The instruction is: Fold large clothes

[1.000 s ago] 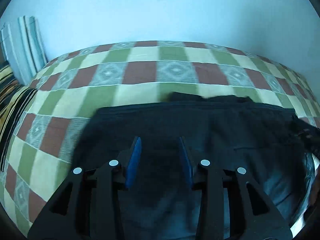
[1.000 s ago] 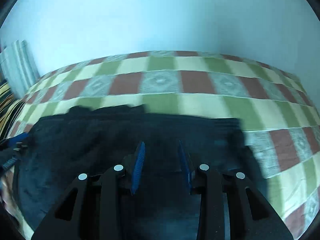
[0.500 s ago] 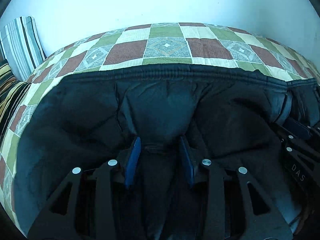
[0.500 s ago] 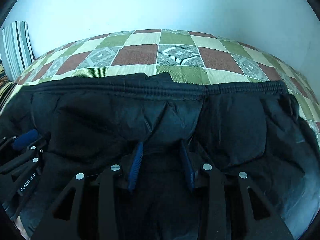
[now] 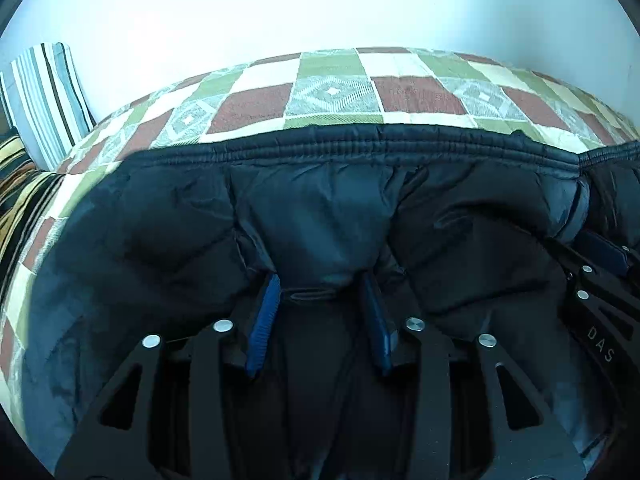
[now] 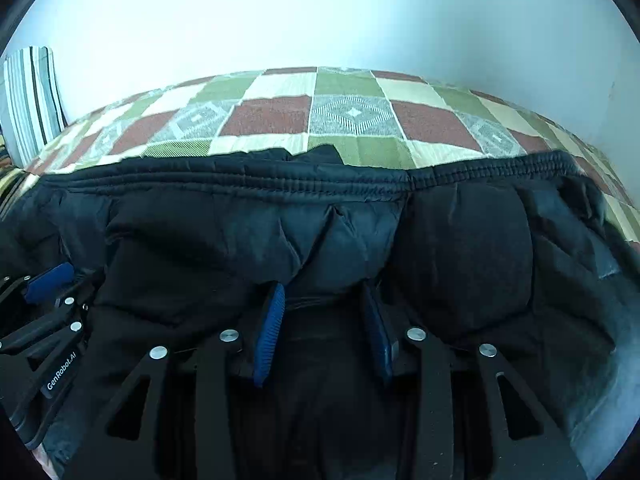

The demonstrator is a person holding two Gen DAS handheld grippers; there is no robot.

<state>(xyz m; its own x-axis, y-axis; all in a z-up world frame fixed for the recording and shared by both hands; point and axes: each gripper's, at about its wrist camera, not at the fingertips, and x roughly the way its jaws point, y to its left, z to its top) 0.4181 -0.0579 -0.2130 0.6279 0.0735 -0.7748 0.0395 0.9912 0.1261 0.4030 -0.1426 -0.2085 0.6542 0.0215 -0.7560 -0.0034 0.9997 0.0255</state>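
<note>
A black padded jacket (image 5: 160,220) lies spread over the checked bedspread (image 5: 332,92), its ribbed elastic hem (image 5: 360,144) running across the far side. My left gripper (image 5: 320,284) has a puffy fold of the jacket bunched between its blue pads; its jaws are opening. In the right wrist view the same jacket (image 6: 460,240) fills the lower half. My right gripper (image 6: 324,292) also has a fold between its pads, and its jaws are opening too. Each gripper shows at the edge of the other's view: the right one (image 5: 600,272), the left one (image 6: 48,284).
A striped pillow (image 5: 44,96) leans on the pale wall at the far left, also seen as the pillow (image 6: 28,96). A yellow and black striped cloth (image 5: 16,184) lies at the left edge. Bare bedspread (image 6: 352,112) shows beyond the hem.
Both grippers have come down toward the bed with the jacket, which now fills the lower view with its hem laid across. The pads stand slightly wider apart.
</note>
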